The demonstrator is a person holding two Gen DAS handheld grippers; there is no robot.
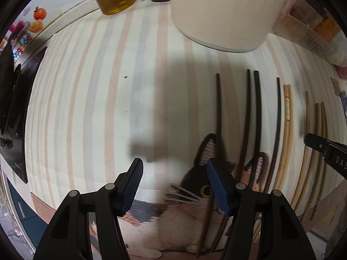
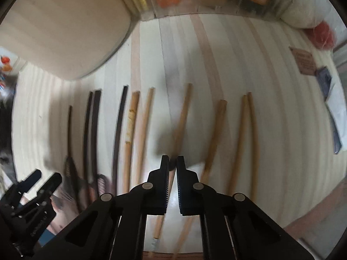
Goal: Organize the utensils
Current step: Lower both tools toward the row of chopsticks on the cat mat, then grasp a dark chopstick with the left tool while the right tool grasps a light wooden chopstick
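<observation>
Here, both grippers aimed down — right gripper (image 2: 172, 162) fingers pinching light chopstick (image 2: 181, 119), left gripper (image 1: 174, 173) agape

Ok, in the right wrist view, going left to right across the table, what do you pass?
Left gripper → four dark chopsticks → six light wooden chopsticks, right gripper shut on the third → brown tag.
</observation>
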